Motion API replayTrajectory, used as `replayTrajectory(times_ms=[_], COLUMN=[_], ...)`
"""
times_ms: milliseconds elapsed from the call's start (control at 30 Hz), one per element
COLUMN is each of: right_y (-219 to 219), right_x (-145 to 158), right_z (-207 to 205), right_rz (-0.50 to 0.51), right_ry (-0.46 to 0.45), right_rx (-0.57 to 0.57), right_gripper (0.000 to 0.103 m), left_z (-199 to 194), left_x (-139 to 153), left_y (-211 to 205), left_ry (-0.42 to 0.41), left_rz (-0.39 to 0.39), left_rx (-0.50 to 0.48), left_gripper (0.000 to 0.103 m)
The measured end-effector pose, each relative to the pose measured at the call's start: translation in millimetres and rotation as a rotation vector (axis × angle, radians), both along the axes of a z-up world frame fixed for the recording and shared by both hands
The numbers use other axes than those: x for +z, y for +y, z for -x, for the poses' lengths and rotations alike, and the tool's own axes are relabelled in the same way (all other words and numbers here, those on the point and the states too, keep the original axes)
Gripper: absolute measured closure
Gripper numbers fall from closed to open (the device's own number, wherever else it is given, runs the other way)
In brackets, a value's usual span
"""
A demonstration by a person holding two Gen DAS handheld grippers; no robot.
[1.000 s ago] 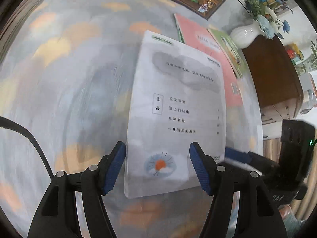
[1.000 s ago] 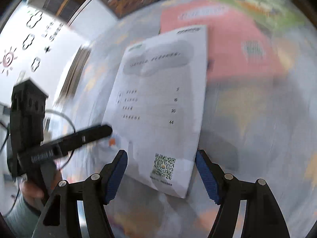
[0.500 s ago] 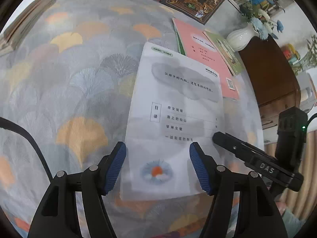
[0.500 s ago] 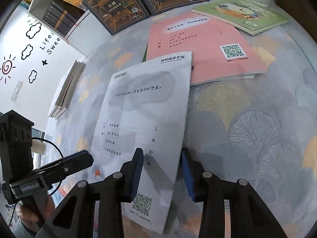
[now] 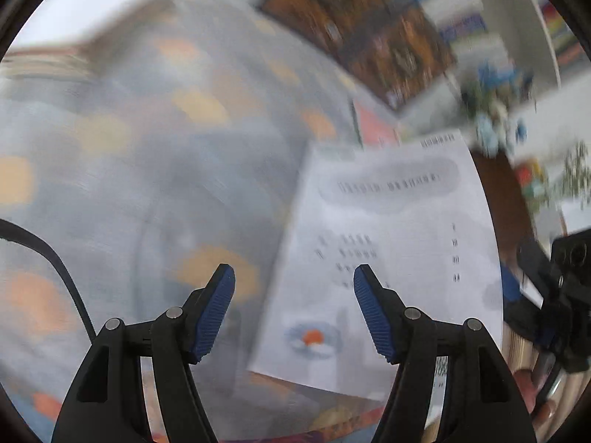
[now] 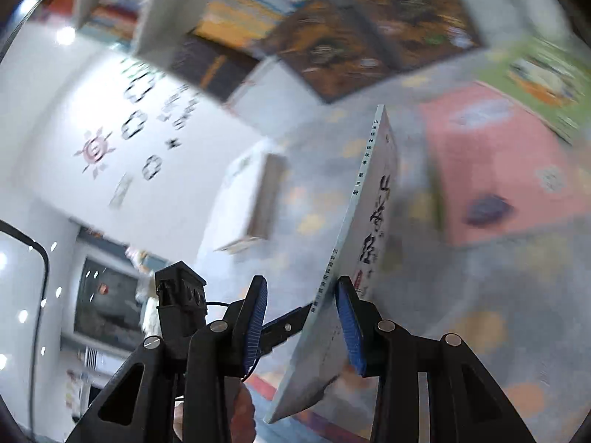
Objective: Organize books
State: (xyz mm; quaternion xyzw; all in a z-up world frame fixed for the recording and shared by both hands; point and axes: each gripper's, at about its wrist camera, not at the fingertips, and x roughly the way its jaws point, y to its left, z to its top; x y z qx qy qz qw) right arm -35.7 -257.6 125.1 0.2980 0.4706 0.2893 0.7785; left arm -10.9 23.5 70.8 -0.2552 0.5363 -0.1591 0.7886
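A patterned tablecloth (image 5: 129, 184) fills most of both views. The pink book (image 6: 509, 170) lies flat at about two o'clock in the right wrist view, dark-covered books (image 6: 369, 48) propped at twelve. The white book (image 6: 369, 229), raised on edge off the cloth, is clamped at its lower part by the right gripper (image 6: 301, 319), whose jaws have just closed on it. The left gripper (image 5: 293, 313) hangs with jaws apart and empty, the book at its three o'clock.

Both the left gripper (image 5: 291, 313) and the right gripper (image 6: 301, 319) have black frames, silver screws, ribbed blue pads (image 5: 216, 313) and a black cable (image 5: 48, 258) beside the left gripper.
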Motion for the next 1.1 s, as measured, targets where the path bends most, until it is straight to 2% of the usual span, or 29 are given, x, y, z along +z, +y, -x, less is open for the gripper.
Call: replayTrajectory(times_ms=[133, 200, 300, 433, 600, 667, 767, 933, 1000, 1033, 1100], right_y=[61.7, 88.8, 112.8, 118.4, 115.6, 119.0, 125.9, 142.6, 148.4, 150.0, 150.8], right_x=[0.9, -4.2, -20.7, -59.1, -95.0, -104.7, -110.7, -109.2, -110.0, -110.2, -106.0], right_z=[-6.1, -5.5, 2.1, -4.7, -4.8, 1.5, 6.8, 4.9, 2.2, 1.1, -1.8], right_rz=[-0.033, 0.015, 0.092, 0.239, 0.317, 0.339, 0.380, 0.440, 0.462, 0.473, 0.574], right_ry=[0.011, 0.012, 0.034, 0.144, 0.249, 0.267, 0.251, 0.172, 0.148, 0.137, 0.089], right_rx=[0.132, 0.182, 0.230, 0.227, 0.222, 0.234, 0.252, 0.265, 0.273, 0.281, 0.263], right_gripper=[0.065, 0.065, 0.065, 0.065, 0.065, 0.065, 0.065, 0.065, 0.065, 0.060, 0.058], left_z=[8.5, 21.3, 36.4, 33.4, 14.2, 9.2, 3.7, 5.5, 6.1, 8.4, 18.6], left_x=[31.3, 36.5, 32.1, 9.3, -34.1, -44.0, -47.2, -46.8, -47.4, -47.1, -44.3], left_y=[79.6, 116.9, 148.2, 136.9, 99.3, 93.4, 86.1, 83.5, 79.5, 78.1, 71.6], left_ry=[-0.073, -0.083, -0.060, 0.003, 0.094, 0.110, 0.107, 0.105, 0.102, 0.103, 0.084], left_rz=[-0.048, -0.105, -0.097, -0.104, -0.120, -0.167, -0.232, -0.248, -0.220, -0.188, -0.079], left_rx=[0.213, 0.314, 0.370, 0.287, 0.173, 0.152, 0.119, 0.095, 0.087, 0.073, 0.045], left_gripper=[0.039, 0.039, 0.039, 0.039, 0.039, 0.039, 0.039, 0.039, 0.039, 0.039, 0.039])
